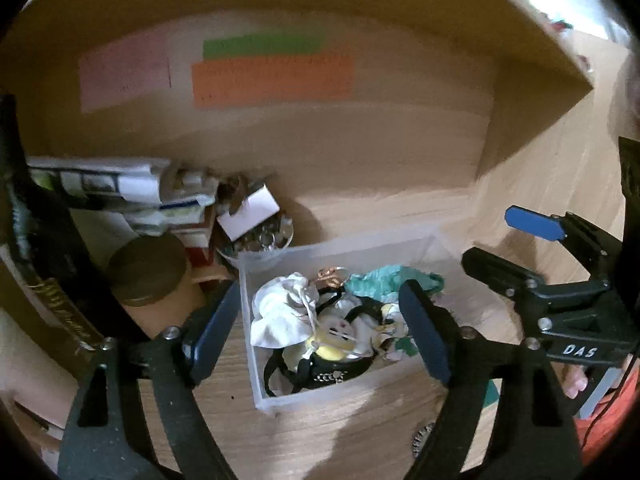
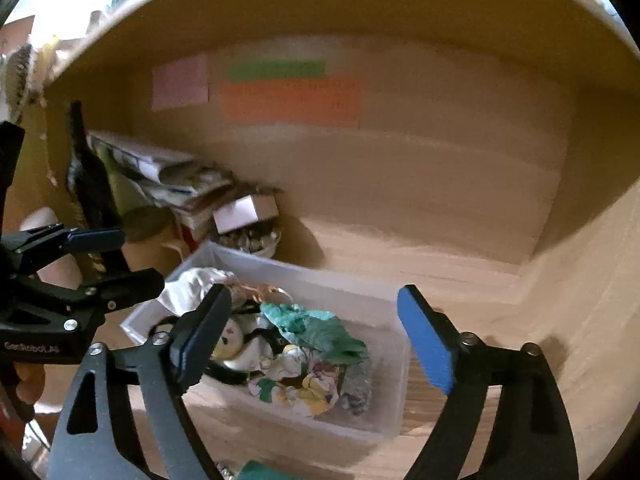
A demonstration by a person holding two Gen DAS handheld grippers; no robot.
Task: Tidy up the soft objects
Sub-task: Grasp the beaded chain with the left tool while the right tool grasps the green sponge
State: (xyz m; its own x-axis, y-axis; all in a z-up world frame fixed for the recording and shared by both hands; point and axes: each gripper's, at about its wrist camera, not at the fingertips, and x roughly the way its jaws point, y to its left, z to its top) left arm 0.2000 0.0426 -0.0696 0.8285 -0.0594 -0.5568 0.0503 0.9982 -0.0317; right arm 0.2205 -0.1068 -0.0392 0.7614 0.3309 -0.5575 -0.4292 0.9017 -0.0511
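A clear plastic bin (image 1: 264, 276) (image 2: 394, 344) stands on the wooden shelf and holds soft items: a white cloth (image 1: 280, 312) (image 2: 196, 282), a teal cloth (image 1: 380, 282) (image 2: 320, 330), a floral fabric (image 2: 304, 388), black straps (image 1: 316, 372) and a yellow piece (image 1: 332, 350). My left gripper (image 1: 320, 332) is open and empty, just in front of and above the bin. My right gripper (image 2: 316, 340) is open and empty over the bin; it also shows at the right of the left wrist view (image 1: 508, 240).
At the left stand stacked papers (image 1: 108, 188), a brown round tin (image 1: 148, 270), a dark bottle (image 1: 36, 248) and a bowl of small items (image 1: 260, 236) with a white card. Coloured notes (image 1: 272, 80) stick to the back wall. The shelf's side wall (image 2: 592, 280) rises at the right.
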